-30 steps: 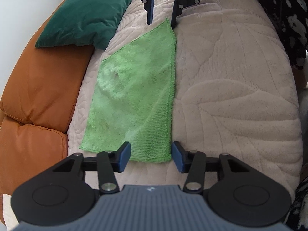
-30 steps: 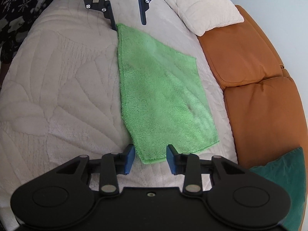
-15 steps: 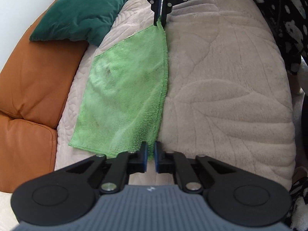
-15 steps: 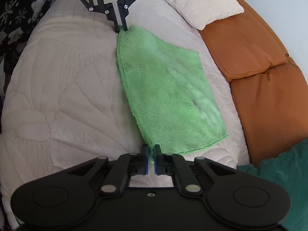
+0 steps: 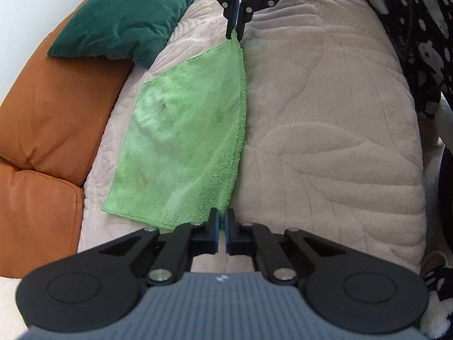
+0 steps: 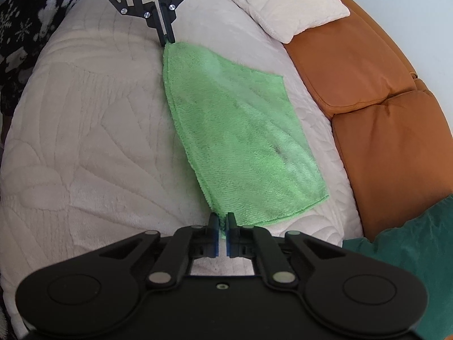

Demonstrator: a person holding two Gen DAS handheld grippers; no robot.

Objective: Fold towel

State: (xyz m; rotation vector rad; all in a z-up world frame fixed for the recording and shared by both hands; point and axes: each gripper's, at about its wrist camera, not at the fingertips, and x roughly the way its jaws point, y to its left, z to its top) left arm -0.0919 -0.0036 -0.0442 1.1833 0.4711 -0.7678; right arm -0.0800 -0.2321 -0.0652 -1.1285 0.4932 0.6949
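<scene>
A green towel (image 5: pixel 187 141) lies on a cream quilted blanket; it also shows in the right wrist view (image 6: pixel 240 144). My left gripper (image 5: pixel 222 222) is shut on the towel's near corner. My right gripper (image 6: pixel 222 222) is shut on the opposite corner of the same long edge. Each gripper shows in the other's view, pinching the far corner: the right gripper (image 5: pixel 235 32) at the top of the left wrist view, the left gripper (image 6: pixel 167 39) at the top of the right wrist view. The pinched edge is lifted slightly; the rest of the towel rests on the blanket.
The cream blanket (image 5: pixel 325 141) covers an orange sofa (image 5: pixel 48 130). A dark green cushion (image 5: pixel 121 19) lies against the sofa back, and it shows at the edge of the right wrist view (image 6: pixel 410 249). A cream pillow (image 6: pixel 291 2) lies at the far end. A person in dark patterned clothing (image 5: pixel 410 28) stands beside.
Both grippers went from open around the towel's corners to shut on them. The pinched edge has risen a little off the blanket.
</scene>
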